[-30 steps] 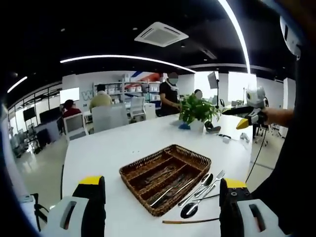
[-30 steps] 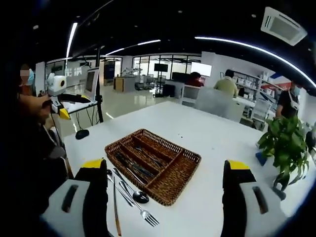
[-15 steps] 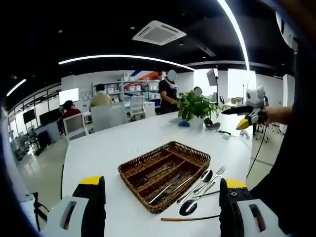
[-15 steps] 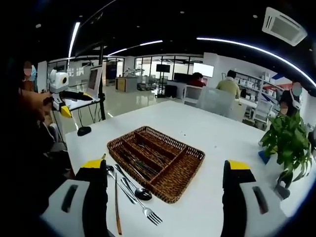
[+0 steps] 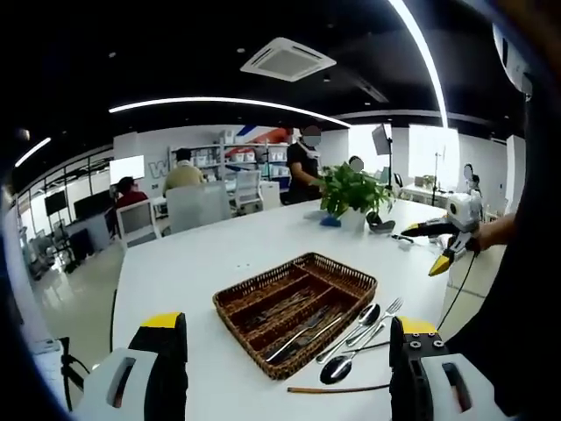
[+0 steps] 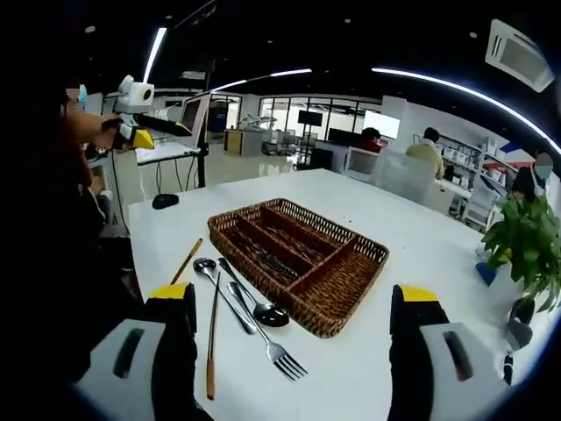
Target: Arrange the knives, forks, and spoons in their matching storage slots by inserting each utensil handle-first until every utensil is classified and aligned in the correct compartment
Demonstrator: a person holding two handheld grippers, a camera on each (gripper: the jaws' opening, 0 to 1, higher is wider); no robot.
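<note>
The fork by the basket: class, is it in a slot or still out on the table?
Out. The fork lies on the white table beside the basket, next to two spoons.

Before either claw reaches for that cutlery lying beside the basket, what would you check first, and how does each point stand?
1. Left claw open and empty: ok.
2. Right claw open and empty: ok.
3. Loose cutlery within view on the white table: ok; two spoons, a fork and two wooden-handled pieces lie beside the wicker tray.
4. Tray sits flat, compartments open at the top: ok.
5. Which compartment suits which utensil: cannot tell; some metal pieces already lie inside, but their types are unclear.
6. Nothing lying over the spoons and fork: ok.
</note>
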